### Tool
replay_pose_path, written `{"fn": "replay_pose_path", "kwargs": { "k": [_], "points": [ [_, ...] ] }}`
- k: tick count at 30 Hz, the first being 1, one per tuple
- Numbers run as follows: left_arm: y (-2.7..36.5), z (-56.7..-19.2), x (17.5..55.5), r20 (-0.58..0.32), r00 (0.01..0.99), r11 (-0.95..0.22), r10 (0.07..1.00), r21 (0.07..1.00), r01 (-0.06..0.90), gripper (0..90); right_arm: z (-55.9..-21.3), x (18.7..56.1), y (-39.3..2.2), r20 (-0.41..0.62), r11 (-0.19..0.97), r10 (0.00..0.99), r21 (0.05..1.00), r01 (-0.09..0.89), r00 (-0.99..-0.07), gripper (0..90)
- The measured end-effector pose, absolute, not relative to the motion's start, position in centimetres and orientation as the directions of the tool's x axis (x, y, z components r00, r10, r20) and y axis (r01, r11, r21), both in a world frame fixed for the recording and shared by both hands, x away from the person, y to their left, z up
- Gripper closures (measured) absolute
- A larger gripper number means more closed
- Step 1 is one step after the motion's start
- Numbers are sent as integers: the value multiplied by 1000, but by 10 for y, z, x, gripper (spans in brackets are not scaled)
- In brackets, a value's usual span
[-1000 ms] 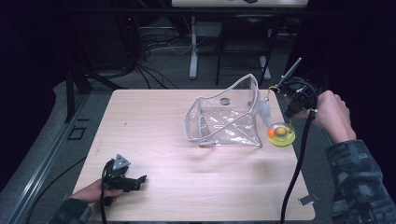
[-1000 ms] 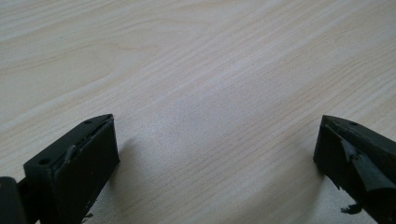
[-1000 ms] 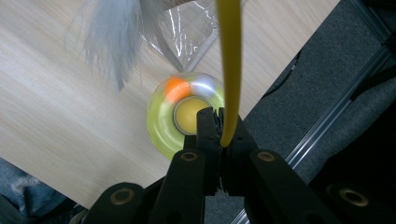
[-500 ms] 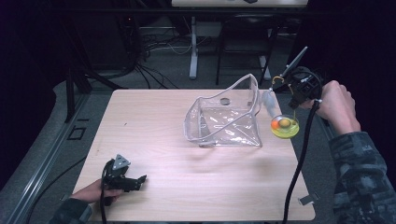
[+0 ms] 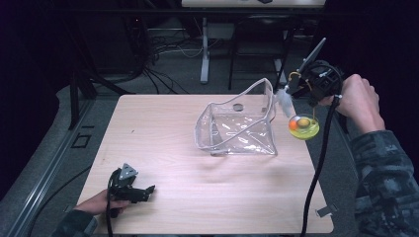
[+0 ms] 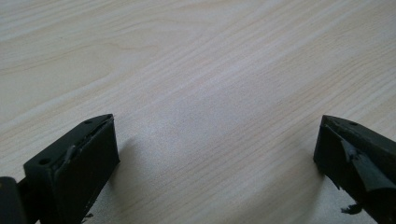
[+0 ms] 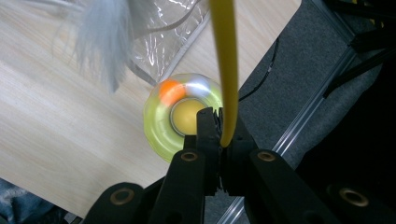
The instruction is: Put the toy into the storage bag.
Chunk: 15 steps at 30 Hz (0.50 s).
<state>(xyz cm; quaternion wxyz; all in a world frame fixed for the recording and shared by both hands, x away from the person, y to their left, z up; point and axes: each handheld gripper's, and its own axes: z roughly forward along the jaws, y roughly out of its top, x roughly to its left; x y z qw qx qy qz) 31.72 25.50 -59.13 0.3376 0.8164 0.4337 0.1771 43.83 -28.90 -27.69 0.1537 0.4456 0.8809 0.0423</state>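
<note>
A cat toy hangs from my right gripper [image 5: 299, 86], whose jaws are shut on its thin yellow rod [image 7: 225, 70]. The toy's yellow-green disc [image 5: 303, 127] with an orange ball [image 7: 171, 91] dangles just above the table's right edge. A pale feather [image 5: 285, 101] hangs beside it, close to a clear plastic bag [image 5: 237, 126] that stands open in the middle of the table. In the right gripper view the disc [image 7: 161, 128] lies under the gripper [image 7: 219, 125]. My left gripper [image 5: 143, 190] rests open on the table's near left, and its own view has bare wood between its jaws [image 6: 215, 154].
The light wooden table [image 5: 163, 133] has bare room left of the bag. Dark floor with cables [image 5: 163, 54] and table legs lies beyond the far edge. A black cable [image 5: 316, 173] trails from the right gripper down past the table's right edge.
My right hand has risen and drifted slightly right with the toy, so the disc has lifted off the table. The left gripper has stayed put.
</note>
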Motion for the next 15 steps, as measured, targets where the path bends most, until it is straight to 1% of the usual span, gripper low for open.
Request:
{"fn": "replay_pose_path", "kwargs": {
  "k": [15],
  "points": [
    [255, -591, 317, -3, 561, -396, 828, 705, 588, 0, -257, 448, -281, -245, 605, 794, 232, 762, -556, 877]
  ]
}}
